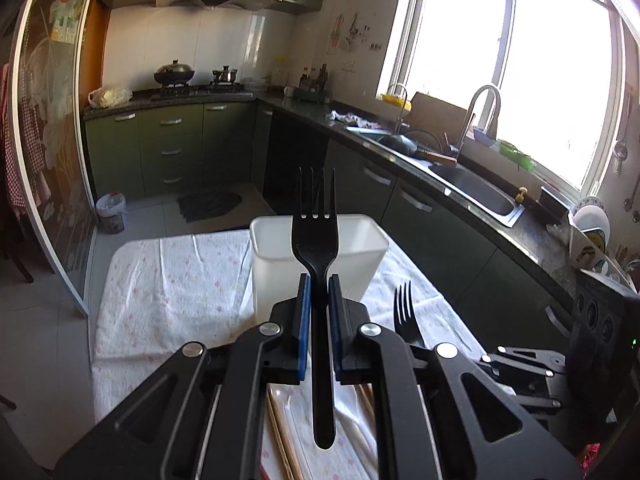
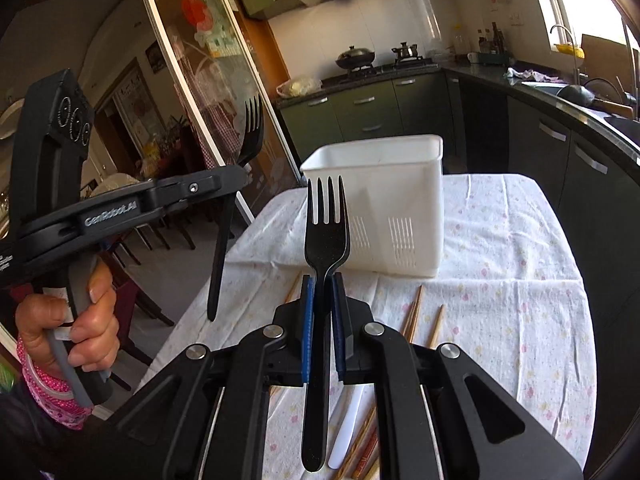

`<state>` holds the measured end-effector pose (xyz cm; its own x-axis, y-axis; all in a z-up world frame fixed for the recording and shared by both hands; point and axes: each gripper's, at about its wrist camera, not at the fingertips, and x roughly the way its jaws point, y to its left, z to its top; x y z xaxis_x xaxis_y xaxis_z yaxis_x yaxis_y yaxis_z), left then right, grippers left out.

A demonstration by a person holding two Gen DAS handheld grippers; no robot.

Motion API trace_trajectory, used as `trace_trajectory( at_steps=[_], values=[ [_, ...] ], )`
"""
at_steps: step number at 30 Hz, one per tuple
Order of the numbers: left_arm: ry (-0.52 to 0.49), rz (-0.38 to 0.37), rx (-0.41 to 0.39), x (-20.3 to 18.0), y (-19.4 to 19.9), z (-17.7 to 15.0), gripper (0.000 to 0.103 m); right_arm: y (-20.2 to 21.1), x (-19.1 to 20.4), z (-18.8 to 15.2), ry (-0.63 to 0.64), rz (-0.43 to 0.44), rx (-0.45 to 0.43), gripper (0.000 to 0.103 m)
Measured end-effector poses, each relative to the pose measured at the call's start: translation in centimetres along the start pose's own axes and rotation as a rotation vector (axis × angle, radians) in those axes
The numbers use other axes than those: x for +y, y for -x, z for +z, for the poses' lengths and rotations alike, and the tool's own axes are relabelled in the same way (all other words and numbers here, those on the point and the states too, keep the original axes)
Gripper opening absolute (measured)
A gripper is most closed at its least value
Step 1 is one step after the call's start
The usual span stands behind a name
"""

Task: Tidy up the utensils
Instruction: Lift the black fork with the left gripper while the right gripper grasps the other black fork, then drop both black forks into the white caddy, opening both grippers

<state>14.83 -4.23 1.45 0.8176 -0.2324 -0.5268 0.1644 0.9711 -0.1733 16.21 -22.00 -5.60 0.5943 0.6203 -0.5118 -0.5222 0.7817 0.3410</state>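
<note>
I am holding a black fork in each gripper, both lifted clear of the table. Nearest in the left wrist view, the left gripper (image 1: 319, 280) is pinching its fork (image 1: 316, 240) at the neck between the blue pads, jaws nearly closed, tines pointing up and away, handle hanging back toward the camera. The right gripper (image 2: 323, 280) is clamping the other fork (image 2: 325, 236) the same way, jaws almost shut on the neck. Beneath them on the flowered tablecloth (image 2: 500, 280), wooden chopsticks (image 2: 414, 314) and a white utensil handle (image 2: 346, 432) are lying loose, not yet sorted. Beyond them the white utensil holder (image 2: 384, 200) is standing upright and, as far as I can see, empty. I judge I am in the carry step, with the drop still to come. Next I am needing to bring each fork over the holder's open top, tip it more upright, lower it inside and only then release.
</note>
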Motion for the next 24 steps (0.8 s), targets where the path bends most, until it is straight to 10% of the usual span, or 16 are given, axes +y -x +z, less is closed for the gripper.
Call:
trace_trajectory(
  at_steps=[12,24],
  values=[
    [0.010,0.070,-0.358,1.3,-7.2,6.3,0.009,3.1,-2.7,3.6,-0.026,0.001,-0.128,0.009],
    [-0.051,0.114,-0.246,1.9,-11.1,1.7,0.022,0.3,-2.9,9.2,0.015,-0.057,-0.238,0.009]
  ],
)
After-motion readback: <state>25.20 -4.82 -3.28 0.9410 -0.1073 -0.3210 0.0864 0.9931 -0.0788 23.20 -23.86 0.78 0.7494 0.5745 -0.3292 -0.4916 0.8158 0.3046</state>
